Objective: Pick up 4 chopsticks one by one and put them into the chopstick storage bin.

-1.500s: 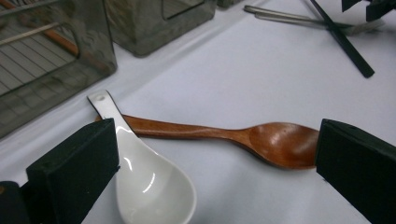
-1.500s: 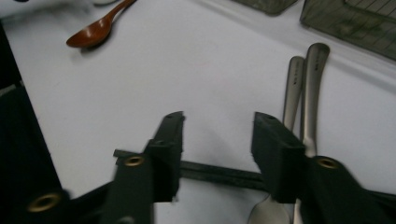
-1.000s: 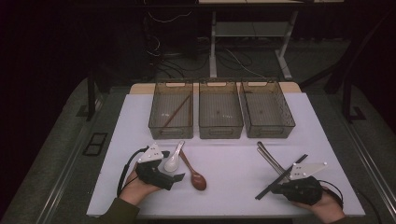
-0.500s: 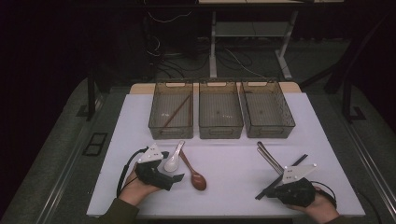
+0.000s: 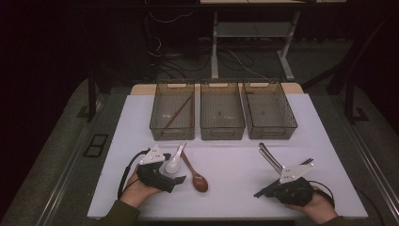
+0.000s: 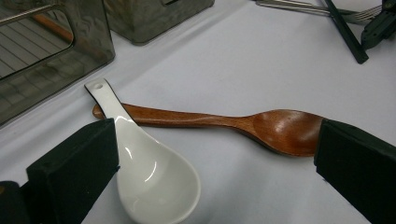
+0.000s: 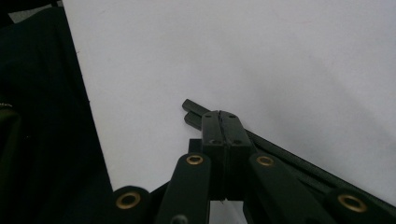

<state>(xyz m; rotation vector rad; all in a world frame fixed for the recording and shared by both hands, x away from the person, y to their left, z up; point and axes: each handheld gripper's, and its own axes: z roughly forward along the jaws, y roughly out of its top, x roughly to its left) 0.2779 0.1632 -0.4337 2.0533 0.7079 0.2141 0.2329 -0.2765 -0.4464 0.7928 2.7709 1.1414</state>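
Observation:
A white ceramic spoon [image 6: 154, 177] lies on the white table, and a brown wooden spoon [image 6: 243, 123] lies behind it. Both are between the wide-apart jaws of my left gripper [image 6: 217, 149], which is open; the white spoon's bowl rests by its left pad. In the high view the left gripper [image 5: 178, 173] sits at the front left beside the white spoon [image 5: 174, 162] and the wooden spoon [image 5: 195, 175]. My right gripper [image 7: 219, 122] is shut, pads together, with black chopsticks [image 7: 192, 111] lying just behind it. It rests at the front right [image 5: 261, 193].
Three wire baskets stand in a row at the back: left [image 5: 171, 85], middle [image 5: 221, 85], right [image 5: 263, 85]. A brown stick [image 5: 178, 113] lies in the left one. Metal cutlery [image 5: 269, 157] lies above the right gripper. The table's front edge runs just below both hands.
My right hand has shifted slightly to the left. The left hand and both spoons are as before.

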